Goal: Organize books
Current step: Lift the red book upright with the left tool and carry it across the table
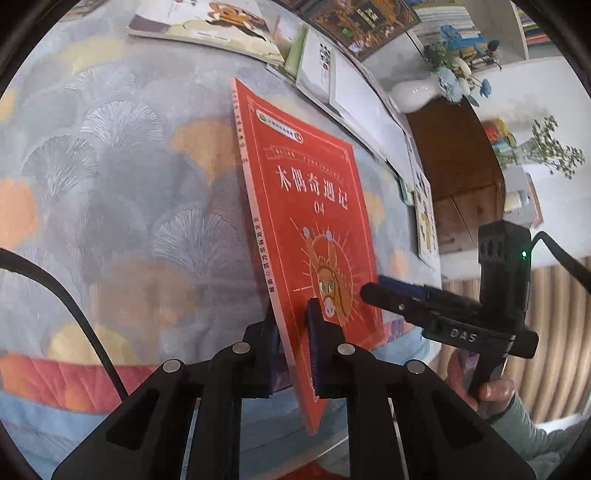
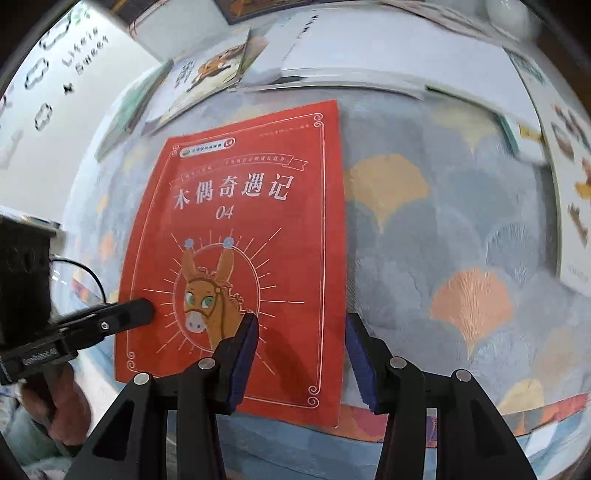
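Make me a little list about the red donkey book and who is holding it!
book: red book, donkey on cover, number 04
held by: left gripper, jaws shut on its lower edge
book pose: lifted on edge above the patterned cloth
right gripper: jaws open, in front of the cover, not gripping
other books: picture books at the far edge of the cloth
nearby: white vase with blue flowers

Thin red paperback book stands on edge between the left gripper's fingers, above the fan-patterned quilted bedspread. Right gripper sits just right of it. Scattered picture books lie beyond both.
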Demonstrator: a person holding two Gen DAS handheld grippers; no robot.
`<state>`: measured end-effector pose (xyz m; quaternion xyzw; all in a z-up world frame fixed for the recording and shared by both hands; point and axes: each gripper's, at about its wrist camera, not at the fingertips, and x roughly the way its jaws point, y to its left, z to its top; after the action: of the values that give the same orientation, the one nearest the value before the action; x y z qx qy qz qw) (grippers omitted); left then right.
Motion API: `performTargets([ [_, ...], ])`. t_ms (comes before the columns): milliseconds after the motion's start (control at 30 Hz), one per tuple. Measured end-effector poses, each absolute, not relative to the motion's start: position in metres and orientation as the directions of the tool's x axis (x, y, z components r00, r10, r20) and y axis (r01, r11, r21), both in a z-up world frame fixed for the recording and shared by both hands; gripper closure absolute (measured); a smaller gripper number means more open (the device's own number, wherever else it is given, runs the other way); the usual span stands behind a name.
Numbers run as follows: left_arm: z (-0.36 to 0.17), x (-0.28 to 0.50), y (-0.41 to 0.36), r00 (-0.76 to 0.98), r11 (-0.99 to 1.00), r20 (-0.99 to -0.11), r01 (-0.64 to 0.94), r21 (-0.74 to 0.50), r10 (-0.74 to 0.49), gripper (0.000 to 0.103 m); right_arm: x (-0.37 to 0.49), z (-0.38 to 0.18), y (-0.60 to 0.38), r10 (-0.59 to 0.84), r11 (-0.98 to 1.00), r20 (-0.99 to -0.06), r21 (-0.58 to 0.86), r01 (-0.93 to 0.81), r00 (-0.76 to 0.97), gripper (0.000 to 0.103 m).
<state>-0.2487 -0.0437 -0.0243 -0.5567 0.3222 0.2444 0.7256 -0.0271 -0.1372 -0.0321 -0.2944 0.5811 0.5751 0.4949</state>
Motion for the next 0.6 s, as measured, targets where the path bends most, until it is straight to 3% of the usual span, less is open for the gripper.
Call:
performTargets([
  [233,-0.040,-0.262,-0.066,0.697,0.034,-0.714,-0.717,-0.697,0.071,0.093,-0.019,-0.035,-0.149,0.287,0.134,-0.869,0.454,-0.881,-0.404,0.055],
  [300,-0.041,-0.256,-0.068,0.693,-0.002,-0.715,-0.718,-0.696,0.094,0.093,-0.024,-0.033,-0.150,0.295,0.108,-0.872,0.436,-0.894,-0.390,0.054],
  [400,-0.045,-0.251,-0.069,0.676,-0.059,-0.728,-0.727,-0.684,0.118,0.091,-0.023,-0.033,-0.151,0.312,0.092,-0.860,0.451,-0.888,-0.404,0.045],
  [600,-0.045,-0.245,-0.073,0.682,-0.099,-0.721,-0.715,-0.692,0.122,0.091,-0.011,-0.037,-0.152,0.303,0.083,-0.833,0.507,-0.858,-0.463,0.045],
])
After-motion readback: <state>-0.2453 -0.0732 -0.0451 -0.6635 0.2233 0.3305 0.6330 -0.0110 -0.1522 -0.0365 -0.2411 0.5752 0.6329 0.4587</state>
